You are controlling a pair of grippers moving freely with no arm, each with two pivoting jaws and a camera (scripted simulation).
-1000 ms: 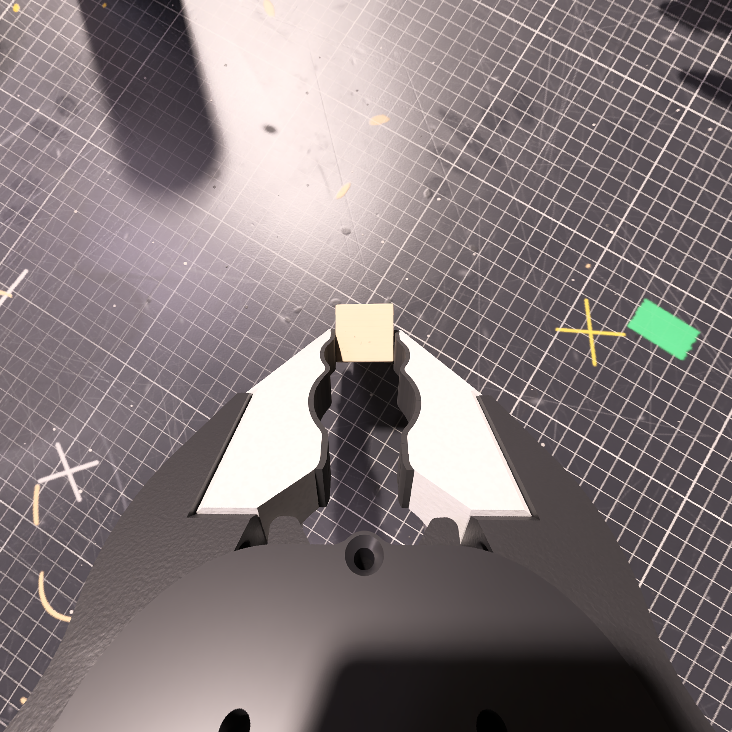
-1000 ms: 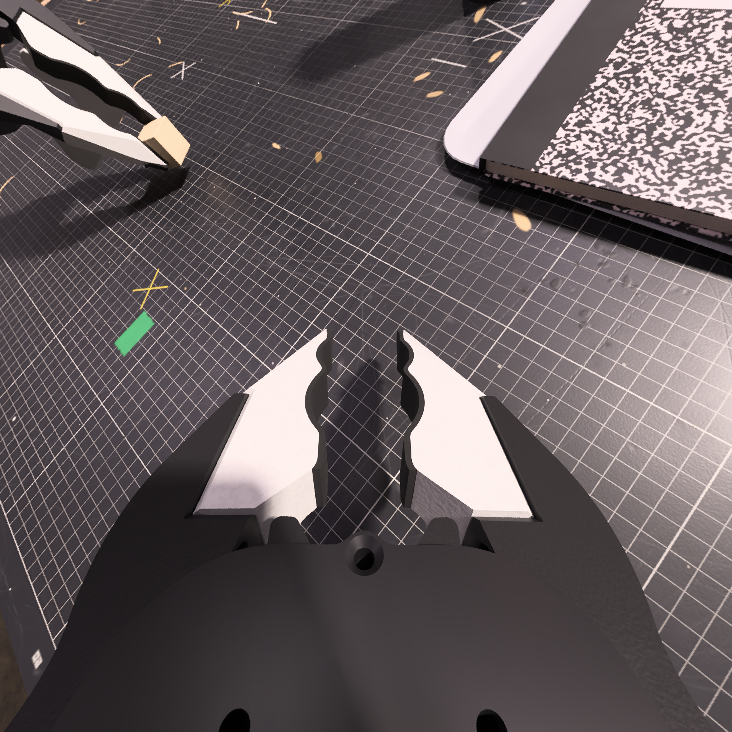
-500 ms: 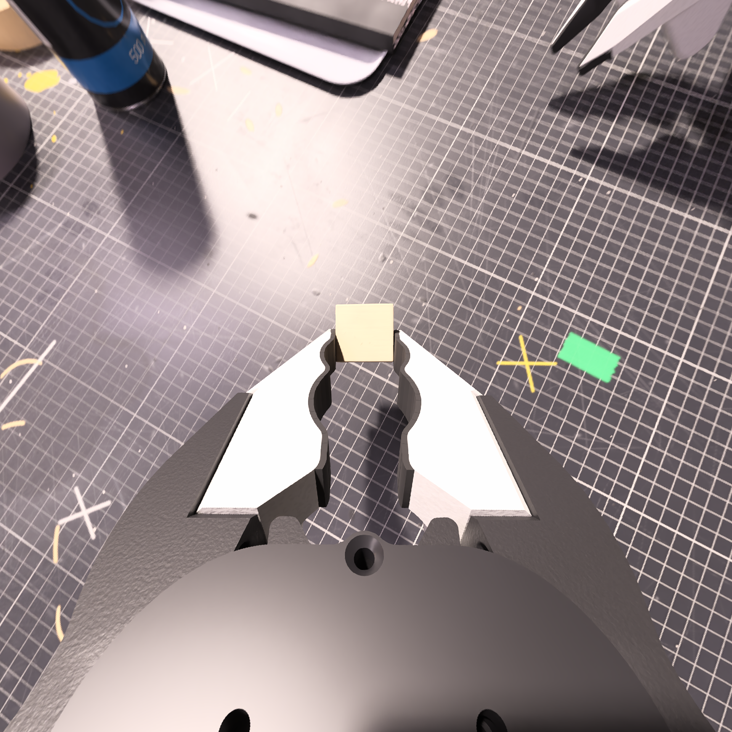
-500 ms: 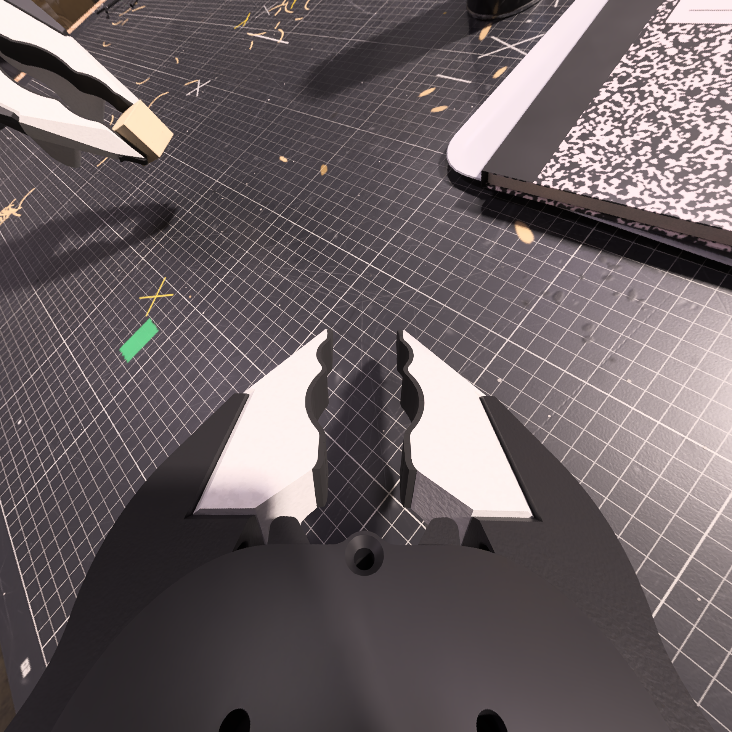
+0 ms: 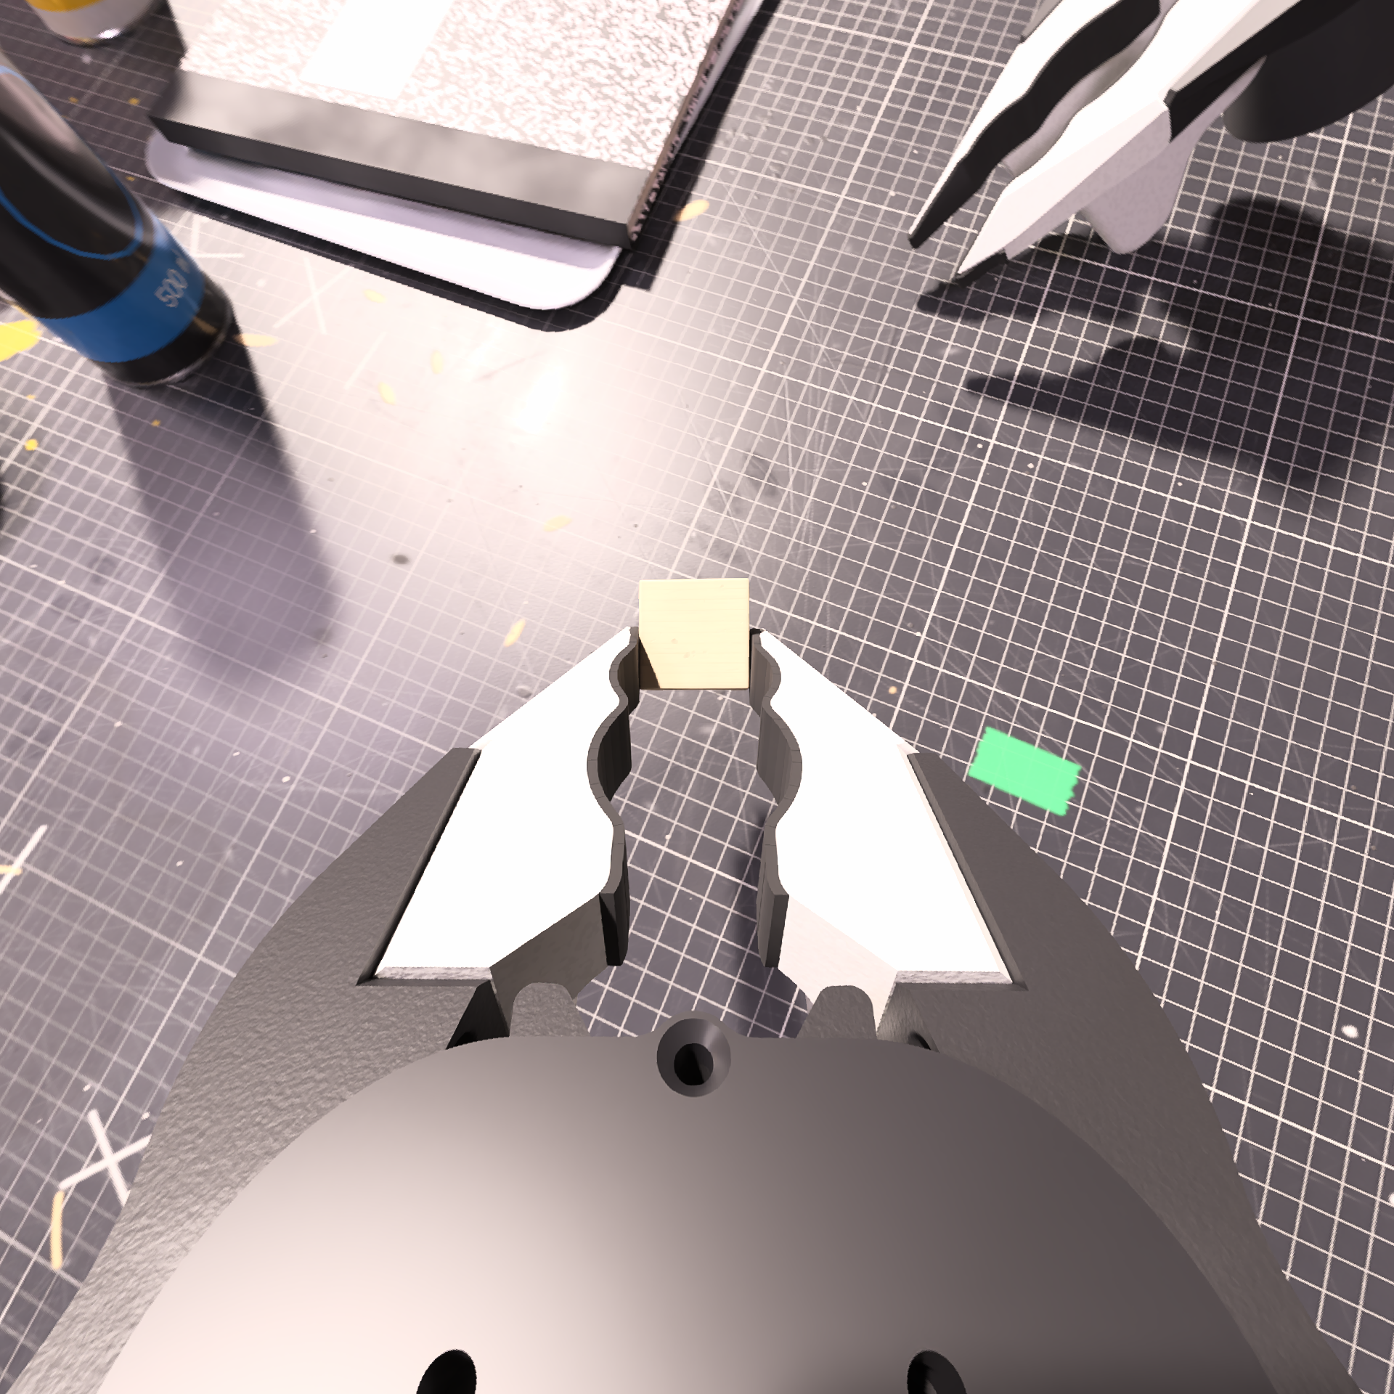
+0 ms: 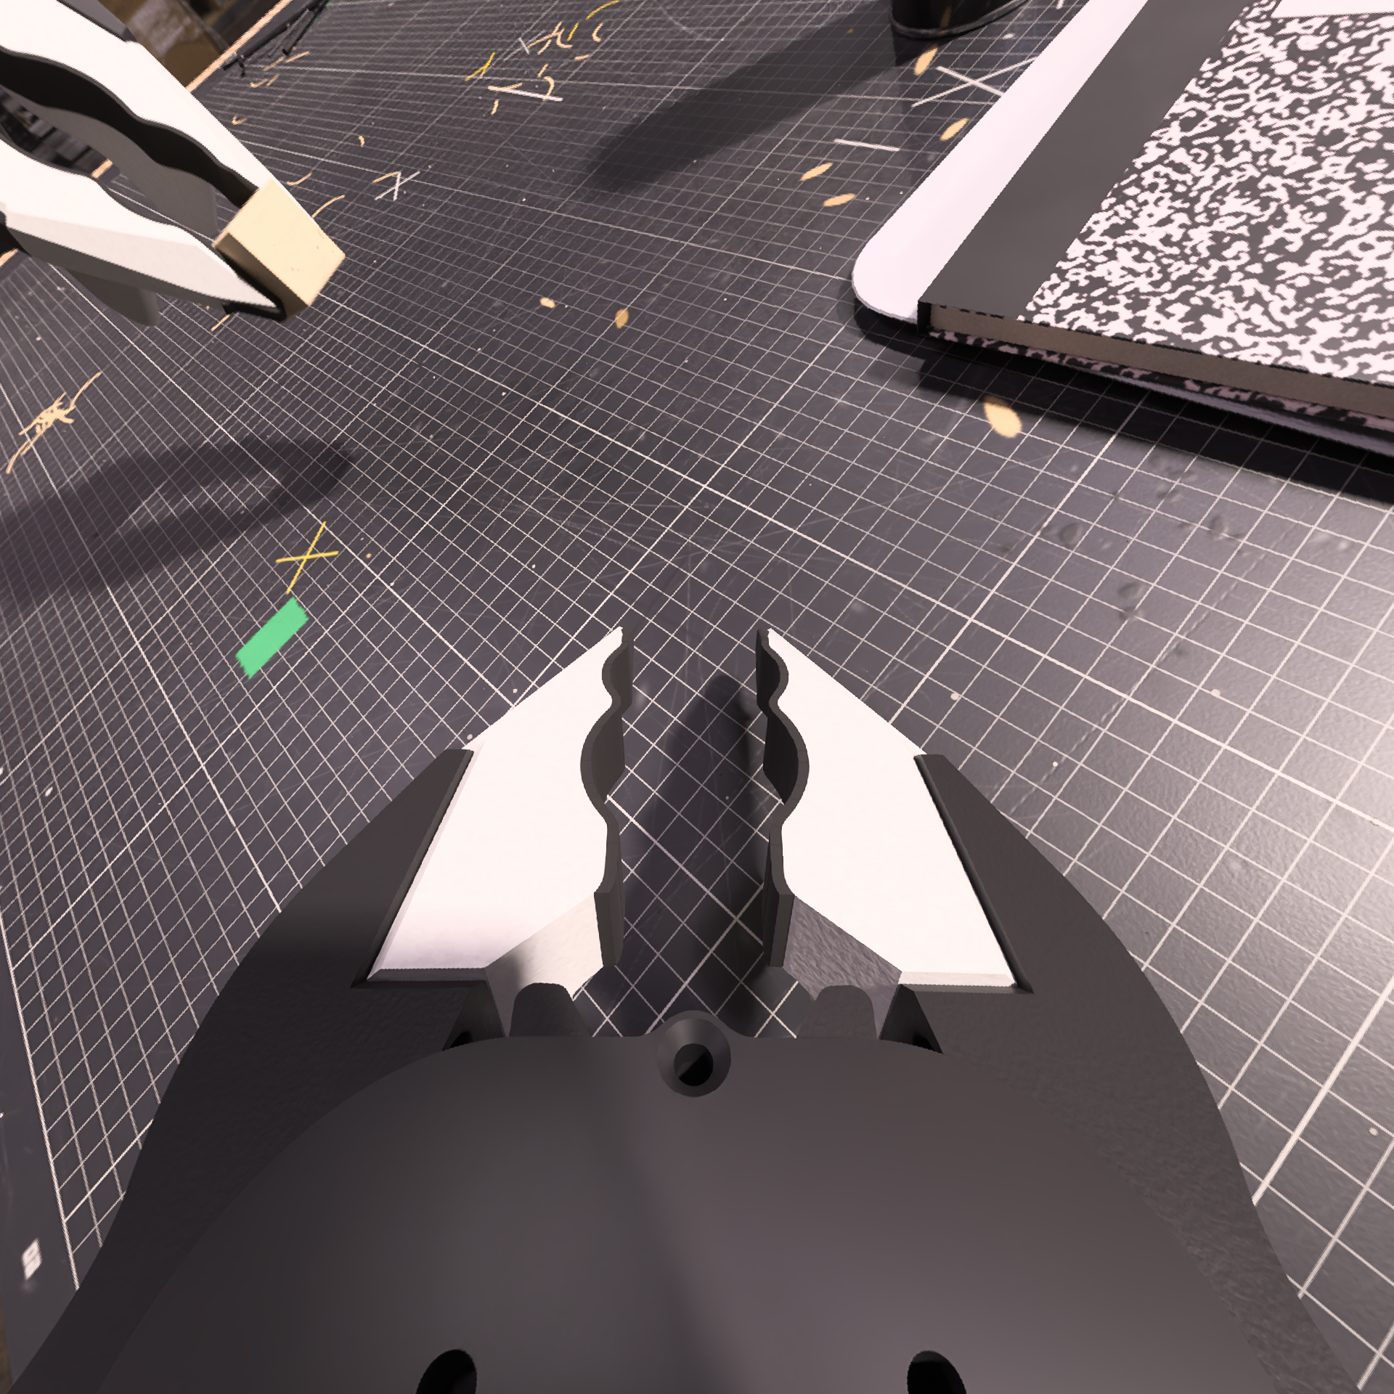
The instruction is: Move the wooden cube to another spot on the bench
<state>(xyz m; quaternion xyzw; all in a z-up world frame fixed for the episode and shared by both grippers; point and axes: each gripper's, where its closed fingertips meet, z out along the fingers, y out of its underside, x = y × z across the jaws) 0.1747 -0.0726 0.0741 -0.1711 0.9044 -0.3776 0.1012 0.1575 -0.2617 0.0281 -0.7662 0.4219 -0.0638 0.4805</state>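
The left gripper (image 5: 694,641) is clamped on the wooden cube (image 5: 695,634), which sits pinched between the two white fingertips at their very ends, clear of the mat; the right wrist view shows the same cube (image 6: 280,251) held aloft, its shadow falling on the grid well below and to the left. The bench surface is a dark cutting mat (image 5: 1131,603) ruled with a pale grid and scattered with small yellowish flecks. Taking the cube as the landmark: just to its right and nearer the camera lies a small green tape patch (image 5: 1024,769), flat on the mat; in the right wrist view the same patch (image 6: 271,637) has a yellow cross mark (image 6: 305,557) drawn beside it. Beyond the cube and to its left stands a black can with a blue band (image 5: 98,249), casting a long shadow toward the camera. Beyond the cube, straight ahead, lies a speckled black-and-white notebook (image 5: 490,68) resting on a white board with rounded corners (image 5: 468,249). Beyond the cube and to its right hangs the right gripper (image 5: 943,249), fingers pointing down at the mat, shadow below it. In its own view the right gripper (image 6: 690,641) holds nothing: the fingers stand narrowly apart, with bare grid visible in the gap.
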